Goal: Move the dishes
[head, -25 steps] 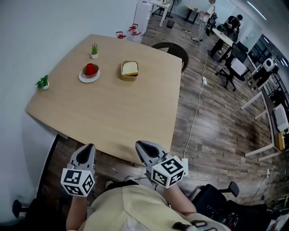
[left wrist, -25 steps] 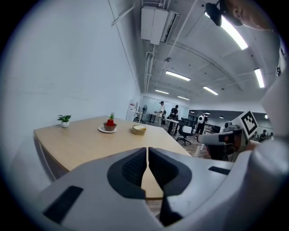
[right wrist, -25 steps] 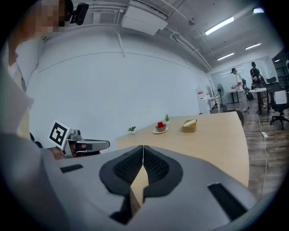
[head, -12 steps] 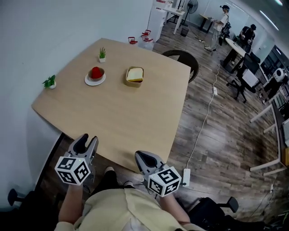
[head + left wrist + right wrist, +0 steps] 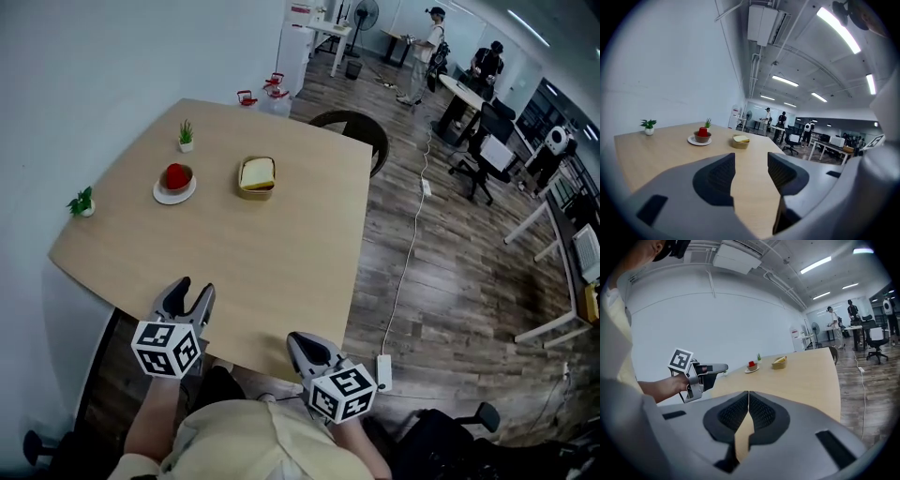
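Observation:
On the far part of the wooden table [image 5: 281, 262] sits a white plate with a brown bowl and a red cup [image 5: 174, 185]. To its right is a tan bowl with a yellow piece in it [image 5: 256, 176]. Both dishes also show in the left gripper view, the plate [image 5: 700, 138] and the tan bowl [image 5: 740, 141], and in the right gripper view, the plate [image 5: 752, 366] and the bowl [image 5: 779, 363]. My left gripper [image 5: 190, 292] hovers over the table's near edge; its jaws have just been opening and hold nothing [image 5: 751, 171]. My right gripper [image 5: 302, 345] is shut and empty, just off the near edge [image 5: 748, 401].
Two small potted plants [image 5: 186, 134] [image 5: 83, 202] stand near the wall side of the table. A black chair [image 5: 352, 127] is tucked at the far right corner. A white power strip [image 5: 384, 372] and a cable lie on the wood floor to the right.
The left gripper has moved forward over the table's near edge and its jaws have opened. The right gripper has sunk slightly and stays shut.

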Demonstrator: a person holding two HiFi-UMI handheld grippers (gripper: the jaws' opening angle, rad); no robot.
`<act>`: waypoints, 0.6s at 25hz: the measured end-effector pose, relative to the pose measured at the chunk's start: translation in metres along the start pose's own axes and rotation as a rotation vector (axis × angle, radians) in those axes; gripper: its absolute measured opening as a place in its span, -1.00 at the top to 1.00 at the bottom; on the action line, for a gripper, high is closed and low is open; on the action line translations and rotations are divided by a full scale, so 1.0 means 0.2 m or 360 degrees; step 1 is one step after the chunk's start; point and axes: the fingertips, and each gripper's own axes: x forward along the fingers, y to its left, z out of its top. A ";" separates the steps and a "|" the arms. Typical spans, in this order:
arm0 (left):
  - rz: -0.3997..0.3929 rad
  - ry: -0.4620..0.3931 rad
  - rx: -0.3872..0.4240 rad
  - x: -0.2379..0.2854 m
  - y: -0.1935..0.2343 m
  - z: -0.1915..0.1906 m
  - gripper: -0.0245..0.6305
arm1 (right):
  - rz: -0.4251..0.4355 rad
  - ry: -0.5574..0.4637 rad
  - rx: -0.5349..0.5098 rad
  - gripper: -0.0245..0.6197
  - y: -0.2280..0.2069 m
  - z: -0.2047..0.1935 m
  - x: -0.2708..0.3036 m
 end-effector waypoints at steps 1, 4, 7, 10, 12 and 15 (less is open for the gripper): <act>-0.0001 0.0013 0.0054 0.04 0.02 0.01 0.31 | -0.0020 0.0001 0.0010 0.87 -0.01 0.01 0.02; 0.0047 0.0038 0.0207 0.14 0.16 0.04 0.30 | -0.0059 0.0016 0.0039 0.87 -0.03 0.03 0.11; 0.0084 0.0039 0.0230 0.20 0.33 0.11 0.30 | -0.0070 0.0055 0.0046 0.87 -0.02 0.04 0.23; 0.0108 0.0060 0.0256 0.29 0.52 0.16 0.30 | -0.0053 0.0086 0.0036 0.87 0.03 0.08 0.38; 0.0122 0.0084 0.0284 0.36 0.64 0.16 0.30 | -0.0048 0.0102 0.0016 0.87 0.04 0.10 0.48; 0.0128 0.0097 0.0292 0.48 0.79 0.18 0.30 | -0.0076 0.0128 -0.0006 0.87 0.04 0.13 0.61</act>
